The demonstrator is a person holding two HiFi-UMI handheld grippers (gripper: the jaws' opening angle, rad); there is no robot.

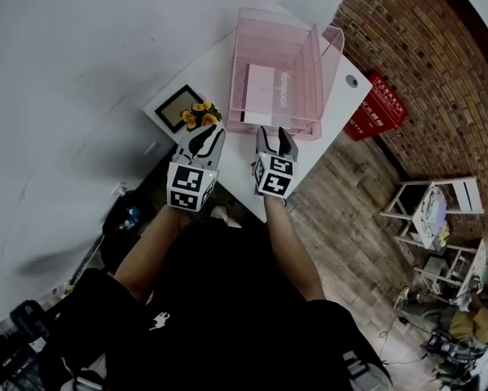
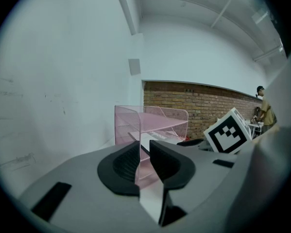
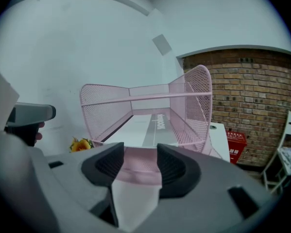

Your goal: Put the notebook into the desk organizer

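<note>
The pink mesh desk organizer (image 1: 296,47) stands on the white table (image 1: 337,108). The notebook (image 1: 264,88), white and grey with print along one side, lies flat on its lower shelf. My right gripper (image 1: 275,139) is open just at the organizer's front lip, with nothing between its pads. In the right gripper view the organizer (image 3: 135,101) and the notebook (image 3: 152,127) lie straight ahead of the right gripper (image 3: 140,154). My left gripper (image 1: 201,137) hovers left of the organizer's front. The left gripper (image 2: 144,147) shows only a narrow gap and holds nothing. The organizer (image 2: 155,123) stands beyond it.
A framed picture (image 1: 177,108) and yellow flowers (image 1: 199,115) sit on the table's left end, close to the left gripper. A red sign (image 1: 378,108) leans on the brick wall past the table. A white rack (image 1: 435,210) stands on the wooden floor at the right.
</note>
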